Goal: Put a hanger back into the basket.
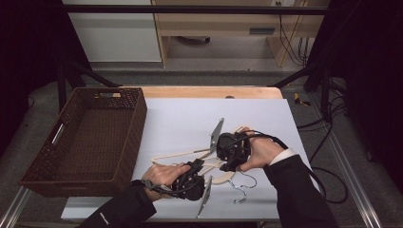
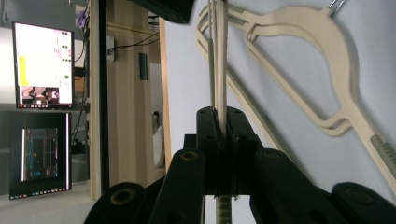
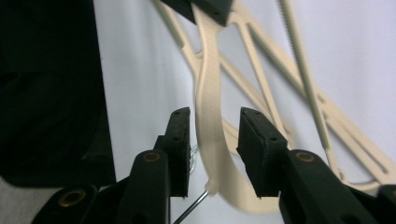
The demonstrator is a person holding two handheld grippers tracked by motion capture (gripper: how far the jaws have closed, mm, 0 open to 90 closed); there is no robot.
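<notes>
I'm at a lab recording bench: black metal frame rails (image 1: 190, 9) around the table, loose black cables (image 1: 328, 128) on the grey floor, two lit monitors (image 2: 44, 65) beside pale wooden shelving (image 2: 126, 93).

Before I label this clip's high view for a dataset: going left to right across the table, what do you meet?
Dark brown woven basket → left gripper, shut on a cream plastic hanger → right gripper → bare white table mat.
</notes>
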